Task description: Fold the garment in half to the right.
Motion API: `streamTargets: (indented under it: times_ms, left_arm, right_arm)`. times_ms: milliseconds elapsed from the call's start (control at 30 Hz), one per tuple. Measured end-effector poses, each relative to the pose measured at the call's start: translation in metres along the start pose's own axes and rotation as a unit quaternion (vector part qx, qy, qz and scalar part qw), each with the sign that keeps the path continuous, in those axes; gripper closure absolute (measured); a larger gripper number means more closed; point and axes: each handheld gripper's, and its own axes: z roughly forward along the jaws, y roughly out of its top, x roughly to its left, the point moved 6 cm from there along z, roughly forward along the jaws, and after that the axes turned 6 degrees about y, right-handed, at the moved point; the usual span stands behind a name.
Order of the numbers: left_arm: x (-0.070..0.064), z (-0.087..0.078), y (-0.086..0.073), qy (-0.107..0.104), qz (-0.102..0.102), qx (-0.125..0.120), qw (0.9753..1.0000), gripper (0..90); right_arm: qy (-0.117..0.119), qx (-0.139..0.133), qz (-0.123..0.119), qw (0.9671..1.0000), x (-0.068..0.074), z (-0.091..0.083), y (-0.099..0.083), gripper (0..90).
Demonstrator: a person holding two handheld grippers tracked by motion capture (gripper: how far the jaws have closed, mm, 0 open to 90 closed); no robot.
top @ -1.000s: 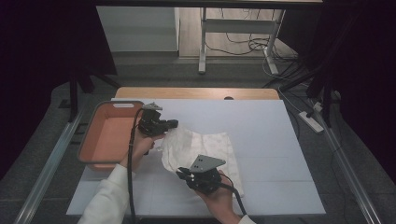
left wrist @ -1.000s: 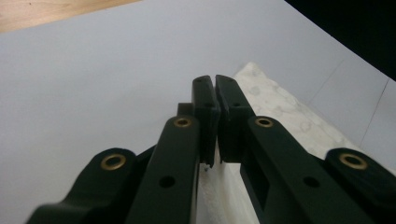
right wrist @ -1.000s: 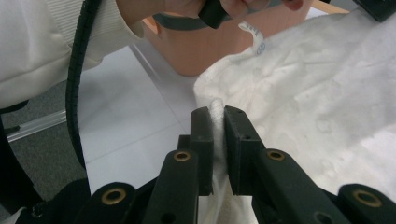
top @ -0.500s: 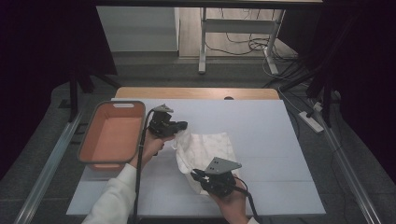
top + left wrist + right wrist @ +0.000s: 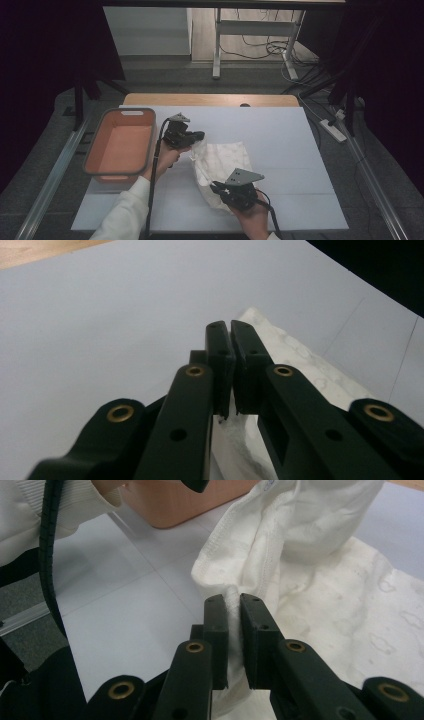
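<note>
Two grippers are engaged with one white cloth (image 5: 220, 165), which lies crumpled near the middle of the worktop (image 5: 300, 150), right of the orange bin (image 5: 120, 145). The right gripper (image 5: 234, 611) is seen with its jaws nearly closed, a thin fold of hem pinched between them. The left gripper (image 5: 231, 335) is seen with its jaws almost touching; cloth shows behind and below them, but whether any is held cannot be told. Slipping is judged the main risk: so little fabric is caught at the right that a pull apart could draw the hem out. If nothing is held at the left, the far edge would stay crumpled. A hard pull could also drag the cloth against the bin.
</note>
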Motion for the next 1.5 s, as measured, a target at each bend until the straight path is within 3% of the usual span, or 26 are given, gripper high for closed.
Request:
streamTargets:
  times_ms: [333,533,867,1500]
  left_arm:
    - [-0.006,0.006,0.001,-0.001,0.006,0.005,1.0,86.1]
    - [-0.013,0.013,0.005,-0.004,0.009,0.005,0.9999,86.0]
    - [-0.026,0.037,0.011,-0.004,0.017,0.02,0.9997,85.8]
    - [-0.044,0.077,0.017,-0.001,0.021,0.041,0.9989,84.3]
  right_arm:
    - [-0.006,0.006,0.01,0.9999,-0.008,-0.001,-0.005,82.3]
    - [-0.012,0.006,0.012,0.9998,-0.01,-0.012,-0.01,82.3]
    - [-0.029,0.009,0.027,0.9992,-0.019,-0.033,-0.025,82.3]
    - [-0.046,0.015,0.047,0.9977,-0.031,-0.052,-0.043,82.3]
